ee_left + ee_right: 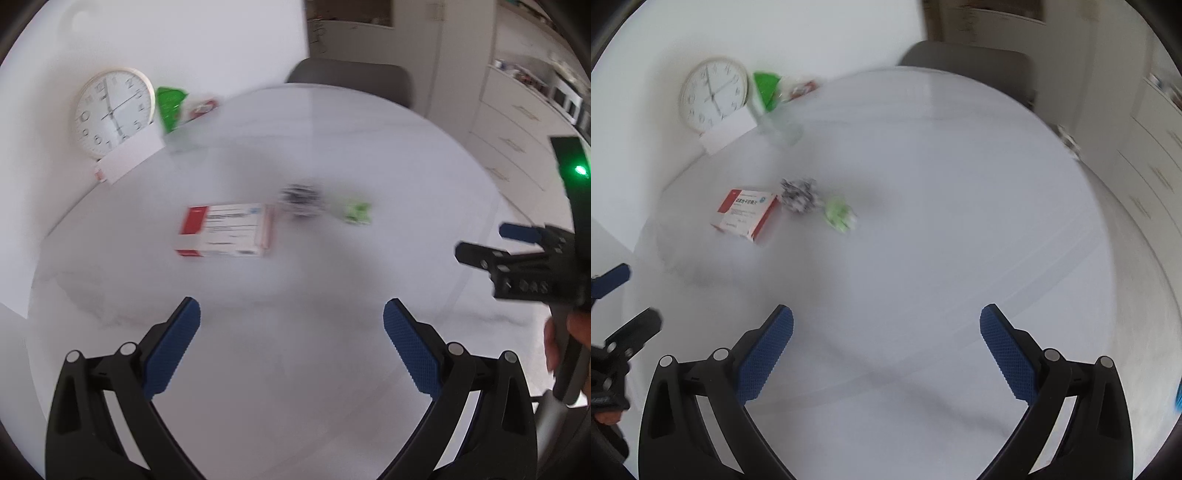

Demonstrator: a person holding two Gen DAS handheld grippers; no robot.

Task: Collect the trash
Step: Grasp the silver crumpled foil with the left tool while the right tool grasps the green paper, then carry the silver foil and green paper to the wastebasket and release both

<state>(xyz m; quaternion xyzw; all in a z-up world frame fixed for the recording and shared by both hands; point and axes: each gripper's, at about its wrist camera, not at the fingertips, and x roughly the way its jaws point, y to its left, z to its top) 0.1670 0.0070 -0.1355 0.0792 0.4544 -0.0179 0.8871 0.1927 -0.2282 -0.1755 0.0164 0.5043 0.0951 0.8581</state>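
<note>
A red and white medicine box lies on the round white table. Beside it to the right are a crumpled black-and-white wrapper and a crumpled green wrapper. In the right wrist view they are the box, the dark wrapper and the green wrapper. My left gripper is open and empty, well short of the box. My right gripper is open and empty above bare table; it also shows at the right of the left wrist view. Both views are blurred.
A white clock leans on the wall at the back left, with a white card, a clear glass with green packaging and a red-white item beside it. A grey chair stands behind the table. Cabinets are at the right.
</note>
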